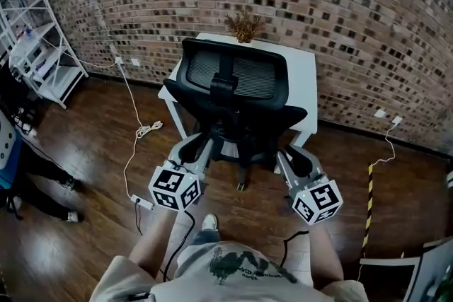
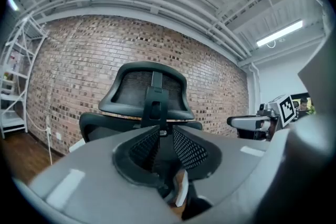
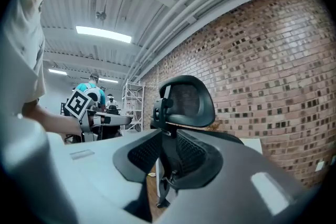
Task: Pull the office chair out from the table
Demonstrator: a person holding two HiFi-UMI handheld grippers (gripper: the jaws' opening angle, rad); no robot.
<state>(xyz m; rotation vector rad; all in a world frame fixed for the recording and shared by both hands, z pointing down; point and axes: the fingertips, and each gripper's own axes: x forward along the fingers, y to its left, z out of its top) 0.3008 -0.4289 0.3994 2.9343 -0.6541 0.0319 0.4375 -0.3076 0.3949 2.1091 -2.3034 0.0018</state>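
The black mesh office chair [image 1: 233,92] stands with its back to me, its seat tucked up against the white table [image 1: 303,67] by the brick wall. My left gripper [image 1: 198,148] is just short of the chair's left rear, level, its jaws a narrow gap apart and nothing between them. My right gripper [image 1: 294,155] is at the right rear, also a little apart and empty. In the left gripper view the chair [image 2: 149,92] shows beyond the left gripper [image 2: 160,136]. The right gripper view shows the headrest [image 3: 186,99] past the right gripper [image 3: 167,147].
A white shelf rack [image 1: 35,46] stands at the far left. A white cable [image 1: 145,129] and a power strip [image 1: 141,203] lie on the wooden floor left of the chair. Dried plant [image 1: 244,25] on the table. Striped tape [image 1: 368,201] at right. A person's legs [image 1: 39,180] at the left edge.
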